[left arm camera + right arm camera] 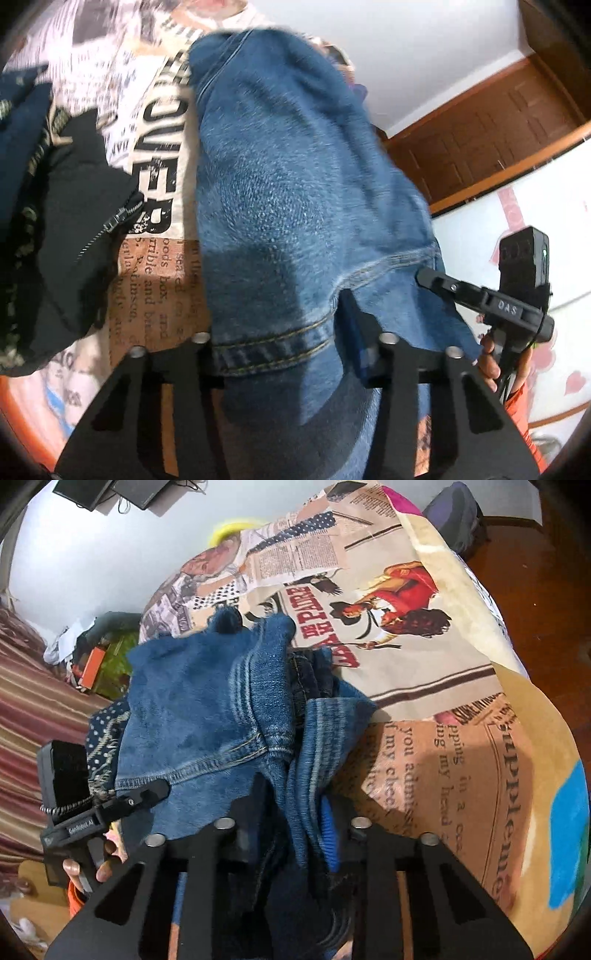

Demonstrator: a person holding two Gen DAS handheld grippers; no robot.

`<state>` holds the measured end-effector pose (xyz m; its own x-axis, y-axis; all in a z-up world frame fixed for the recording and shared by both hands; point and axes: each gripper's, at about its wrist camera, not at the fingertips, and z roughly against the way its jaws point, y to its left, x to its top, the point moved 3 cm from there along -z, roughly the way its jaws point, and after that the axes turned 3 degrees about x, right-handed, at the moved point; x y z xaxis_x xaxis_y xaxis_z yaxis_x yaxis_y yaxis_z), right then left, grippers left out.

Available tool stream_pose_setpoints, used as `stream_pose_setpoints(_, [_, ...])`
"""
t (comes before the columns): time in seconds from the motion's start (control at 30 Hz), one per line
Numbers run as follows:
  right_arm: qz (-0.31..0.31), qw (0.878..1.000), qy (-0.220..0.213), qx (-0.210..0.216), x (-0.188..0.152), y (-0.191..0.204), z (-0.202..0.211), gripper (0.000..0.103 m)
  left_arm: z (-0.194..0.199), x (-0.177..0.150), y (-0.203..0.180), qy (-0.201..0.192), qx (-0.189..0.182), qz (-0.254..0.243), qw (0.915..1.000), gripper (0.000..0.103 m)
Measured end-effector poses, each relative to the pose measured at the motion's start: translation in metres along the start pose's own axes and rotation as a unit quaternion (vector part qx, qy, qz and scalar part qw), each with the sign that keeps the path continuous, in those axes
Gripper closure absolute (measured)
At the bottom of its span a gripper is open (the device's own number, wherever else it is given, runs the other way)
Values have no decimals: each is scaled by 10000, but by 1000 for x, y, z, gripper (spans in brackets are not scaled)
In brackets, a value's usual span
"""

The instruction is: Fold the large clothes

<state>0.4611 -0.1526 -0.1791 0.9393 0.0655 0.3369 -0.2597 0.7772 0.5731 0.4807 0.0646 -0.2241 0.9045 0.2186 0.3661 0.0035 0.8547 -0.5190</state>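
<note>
A pair of blue jeans (288,192) hangs lifted over a bed covered with a newspaper-print blanket (155,155). My left gripper (284,347) is shut on the jeans at a stitched hem. In the right wrist view the jeans (207,709) are bunched in folds, and my right gripper (291,812) is shut on a gathered part of them. The right gripper also shows in the left wrist view (491,302), at the denim's right edge. The left gripper shows in the right wrist view (107,808), at the denim's left edge.
A black zippered jacket (70,236) and a dark patterned cloth (22,110) lie on the blanket to the left. A brown wooden door (491,136) and white wall stand behind. A striped bedcover (40,716) and clutter with an orange box (92,664) are at the left.
</note>
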Motion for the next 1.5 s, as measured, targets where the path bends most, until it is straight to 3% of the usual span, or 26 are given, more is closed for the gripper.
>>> stream_pose_setpoints(0.13, [173,9998,-100,97,0,29,17,85,37,-4,-22,-233,109,-336,9991,65])
stream_pose_setpoints(0.23, [508,9984,-246,93,1,60,30,85,80,-2,-36,-670,275,-653,9952,66])
stream_pose_setpoints(0.4, [970,9930,-607,297,12,117,44,85,159,6,-38,-1384,349,-737,9870,66])
stream_pose_setpoints(0.63, [1712,9782,-897,755,27,212,26,86,259,12,0,-2164,733,-622,9716,66])
stream_pose_setpoints(0.8, [1938,9715,-847,1066,34,263,-13,86,293,10,38,-2436,1075,-503,9626,66])
stream_pose_setpoints(1.03, [1952,9738,-435,1078,34,294,-99,86,287,21,119,-2318,1395,-33,9627,66])
stream_pose_setpoints(1.23, [1959,9786,3,633,28,291,-169,86,244,17,199,-1829,1577,482,9692,65])
stream_pose_setpoints(1.33, [2067,9778,166,306,21,285,-196,86,234,12,219,-1762,1667,545,9686,60])
stream_pose_setpoints(1.5, [2224,9748,114,139,12,281,-192,77,236,0,223,-1700,1640,630,9696,54])
